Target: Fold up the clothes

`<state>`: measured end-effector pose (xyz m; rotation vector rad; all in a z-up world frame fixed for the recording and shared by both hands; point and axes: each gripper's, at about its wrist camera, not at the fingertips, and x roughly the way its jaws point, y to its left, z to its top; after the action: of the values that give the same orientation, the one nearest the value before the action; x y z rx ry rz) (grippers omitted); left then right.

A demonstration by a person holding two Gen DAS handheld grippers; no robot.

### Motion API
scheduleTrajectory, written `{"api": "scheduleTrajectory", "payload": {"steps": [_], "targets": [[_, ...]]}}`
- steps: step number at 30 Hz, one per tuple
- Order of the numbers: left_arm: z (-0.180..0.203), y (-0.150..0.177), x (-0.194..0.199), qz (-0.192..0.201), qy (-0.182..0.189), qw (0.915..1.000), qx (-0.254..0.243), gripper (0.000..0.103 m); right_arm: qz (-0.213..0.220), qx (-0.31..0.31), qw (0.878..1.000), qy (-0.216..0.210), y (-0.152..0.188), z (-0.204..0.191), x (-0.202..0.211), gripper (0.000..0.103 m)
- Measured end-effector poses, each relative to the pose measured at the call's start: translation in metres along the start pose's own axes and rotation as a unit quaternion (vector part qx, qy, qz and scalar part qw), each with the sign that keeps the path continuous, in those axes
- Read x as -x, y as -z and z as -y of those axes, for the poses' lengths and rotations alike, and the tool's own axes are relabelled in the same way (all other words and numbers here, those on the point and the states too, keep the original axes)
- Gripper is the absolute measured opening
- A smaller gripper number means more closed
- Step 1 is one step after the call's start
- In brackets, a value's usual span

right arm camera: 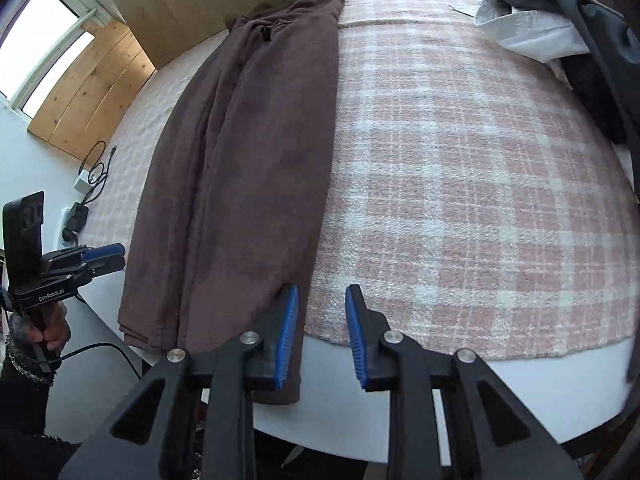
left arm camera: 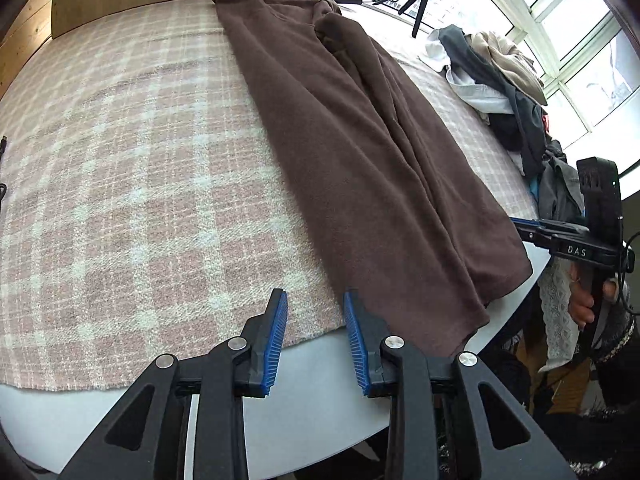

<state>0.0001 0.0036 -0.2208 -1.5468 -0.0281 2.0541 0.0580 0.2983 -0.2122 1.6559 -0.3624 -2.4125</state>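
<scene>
A brown garment, folded lengthwise into a long strip, lies on a pink plaid blanket. Its near hem hangs over the blanket's edge onto the white table. My left gripper is open and empty just left of that hem. The right wrist view shows the garment left of centre. My right gripper is open there, its left finger over the hem's right edge and nothing gripped. Each gripper appears side-on in the other view, hand-held: the right gripper, the left gripper.
A pile of mixed clothes sits at the blanket's far right, also seen as the pile. A tripod stands by the window. Cables and a charger lie at the left table edge. A wooden board leans behind.
</scene>
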Motion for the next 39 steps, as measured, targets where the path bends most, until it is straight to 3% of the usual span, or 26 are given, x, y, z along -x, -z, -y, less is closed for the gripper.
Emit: {"api": "scheduleTrajectory", "payload": {"steps": [5,9,13,17,22,24,26,27,29,30,35,39], "targets": [[0.012,0.002,0.006,0.003,0.033,0.9994,0.013,0.041,-0.016,0.045,0.999,0.017,0.000,-0.008,-0.001,0.026],[0.032,0.011,-0.005,-0.012,0.017,0.9998,0.004,0.046,-0.033,0.057,0.998,0.019,0.005,0.000,-0.004,0.027],[0.048,0.020,-0.013,-0.027,0.007,0.9996,0.004,0.046,-0.036,0.022,0.998,-0.039,0.000,0.015,0.008,0.027],[0.055,0.026,-0.019,-0.034,0.004,0.9993,0.012,0.046,-0.039,0.004,0.995,-0.096,-0.002,0.024,0.013,0.046],[0.061,0.026,-0.022,-0.041,-0.010,0.9991,-0.001,0.044,-0.069,0.084,0.993,-0.042,0.001,-0.005,-0.011,0.046],[0.063,0.026,-0.022,-0.043,-0.016,0.9989,-0.008,0.044,-0.069,0.105,0.991,-0.038,0.004,-0.008,-0.011,0.045],[0.065,0.026,-0.022,-0.041,-0.020,0.9988,-0.016,0.038,-0.069,0.125,0.989,-0.036,0.008,-0.011,-0.011,0.042],[0.066,0.027,-0.022,-0.039,-0.020,0.9989,-0.020,0.035,-0.069,0.135,0.988,-0.034,0.010,-0.012,-0.011,0.035],[0.065,0.026,-0.019,-0.031,-0.017,0.9991,-0.025,0.016,-0.080,0.131,0.986,-0.066,0.010,-0.009,-0.014,0.018],[0.063,0.025,-0.017,-0.029,-0.010,0.9993,-0.020,0.013,-0.079,0.130,0.986,-0.073,0.010,-0.008,-0.014,0.014],[0.056,0.016,0.010,0.006,0.051,0.9986,0.011,0.009,-0.071,0.089,0.983,-0.142,0.004,0.008,0.003,0.006],[0.061,0.005,0.044,0.051,0.090,0.9946,0.016,0.009,-0.023,0.079,0.978,-0.191,-0.005,0.007,0.040,0.005]]}}
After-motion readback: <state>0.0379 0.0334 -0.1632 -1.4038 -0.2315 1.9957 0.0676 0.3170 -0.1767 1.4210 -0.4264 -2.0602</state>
